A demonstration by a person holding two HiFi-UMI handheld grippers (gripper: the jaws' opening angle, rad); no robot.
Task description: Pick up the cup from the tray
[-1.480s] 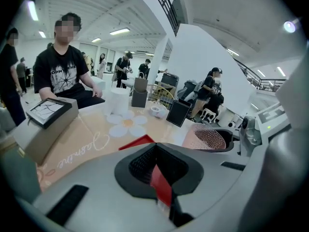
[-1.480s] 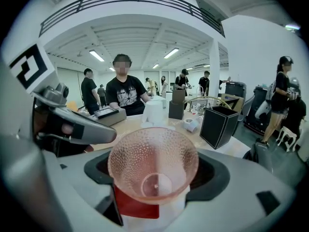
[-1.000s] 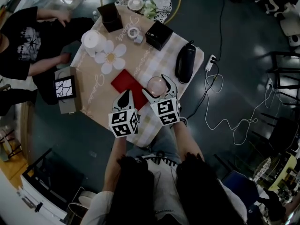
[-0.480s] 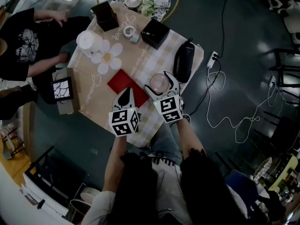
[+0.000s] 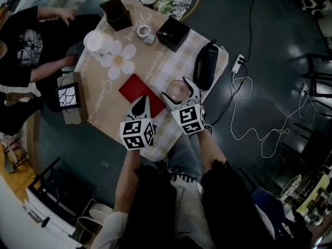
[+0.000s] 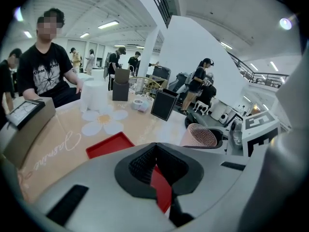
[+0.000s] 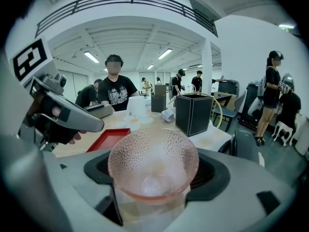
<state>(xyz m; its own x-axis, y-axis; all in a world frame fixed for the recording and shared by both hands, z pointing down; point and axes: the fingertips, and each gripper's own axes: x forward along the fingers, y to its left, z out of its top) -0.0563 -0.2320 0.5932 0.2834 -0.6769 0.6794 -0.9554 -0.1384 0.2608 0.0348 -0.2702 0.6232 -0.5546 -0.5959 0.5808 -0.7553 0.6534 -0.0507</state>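
Note:
A pink dimpled glass cup (image 7: 153, 168) sits between the jaws of my right gripper (image 7: 154, 187), which is shut on it. In the head view the cup (image 5: 175, 90) is in the right gripper (image 5: 180, 93) just right of the red tray (image 5: 136, 89), over the checked cloth. The tray (image 7: 108, 139) has nothing in it. My left gripper (image 5: 140, 107) hovers over the tray's near corner. Its pads (image 6: 145, 162) are shut with nothing between them, and a strip of red tray (image 6: 109, 144) shows beyond. The cup (image 6: 200, 135) shows at the right of the left gripper view.
On the table stand two black boxes (image 5: 174, 33) (image 5: 115, 13), a black pouch (image 5: 206, 65), a white roll (image 5: 96, 41) and a tape roll (image 5: 145, 31). A person (image 5: 26, 40) sits at the left beside a boxed tablet (image 5: 68, 96). Cables (image 5: 254, 131) lie on the floor at right.
The right gripper with the cup has drifted slightly right, away from the tray. The left gripper has hardly moved.

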